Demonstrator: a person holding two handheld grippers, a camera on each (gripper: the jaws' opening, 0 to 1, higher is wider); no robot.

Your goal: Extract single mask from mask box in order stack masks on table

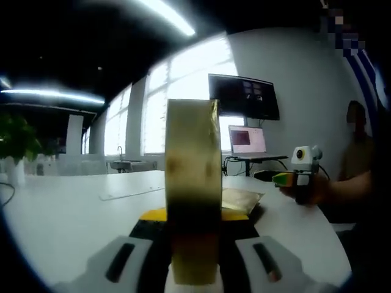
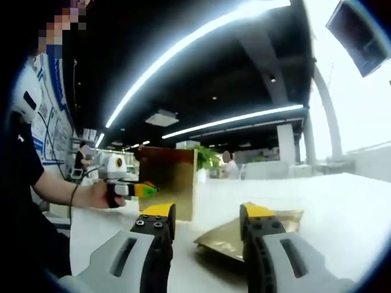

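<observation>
Mask box [image 1: 193,189], gold-coloured card w/ a shiny face, stands upright on the white table [image 1: 61,213], seen edge-on in left gripper view as a tall narrow slab squeezed between the left gripper [image 1: 194,253] jaws, so that gripper is clamped on the box. In right gripper view same box [image 2: 168,182] shows its broad flat brownish-gold side, left gripper [image 2: 135,190] w/ green/yellow tip touching its left edge, held by a person's hand [image 2: 98,194]. Flat gold foil mask packet [image 2: 244,235] lies on the table [image 2: 342,213] just right of the box, crinkly & reflective, a thin wedge shape; right gripper [image 2: 204,229] jaws (grey bodies, black fingers, yellow tips) stand apart w/ the packet between & beyond them, not pinching it. Left gripper view has the packet [image 1: 241,199] behind/right of the box, & the right gripper [image 1: 292,179] near it on the right, off the packet. Table smooth, matte white. Bg: laptop [image 1: 247,140], wall monitor [image 1: 244,96], potted plant [image 1: 15,143], long ceiling strip lights [image 2: 201,36]
</observation>
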